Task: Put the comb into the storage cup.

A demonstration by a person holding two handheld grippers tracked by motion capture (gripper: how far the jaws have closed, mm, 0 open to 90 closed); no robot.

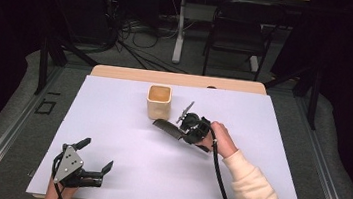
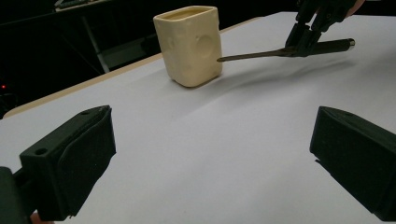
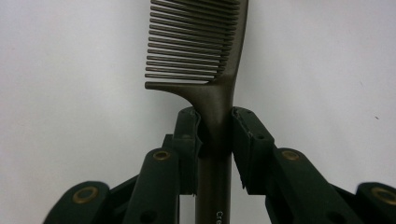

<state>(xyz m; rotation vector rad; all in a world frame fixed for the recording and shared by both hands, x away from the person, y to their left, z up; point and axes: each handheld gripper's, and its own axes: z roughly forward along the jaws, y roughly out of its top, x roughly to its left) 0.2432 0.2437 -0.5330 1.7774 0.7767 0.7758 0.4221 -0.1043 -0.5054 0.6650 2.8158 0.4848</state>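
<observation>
A dark comb [image 3: 201,46] is clamped by its handle between the pads of my right gripper [image 3: 215,126], teeth end pointing away from it. In the high view, the right gripper [image 1: 183,131] holds the comb [image 1: 165,126] just above the sheet, in front of and slightly right of a cream square cup [image 1: 158,102]. In the left gripper view the comb [image 2: 261,52] is level, its tip close to the cup [image 2: 190,44]; I cannot tell if they touch. My left gripper [image 1: 96,154] rests at the sheet's near left, jaws wide apart and empty [image 2: 210,158].
A white sheet [image 1: 112,117] covers the wooden table [image 1: 177,78]. Behind the table stand a black chair [image 1: 238,26], a table leg and floor cables. The right gripper's cable [image 1: 220,185] trails toward the near edge.
</observation>
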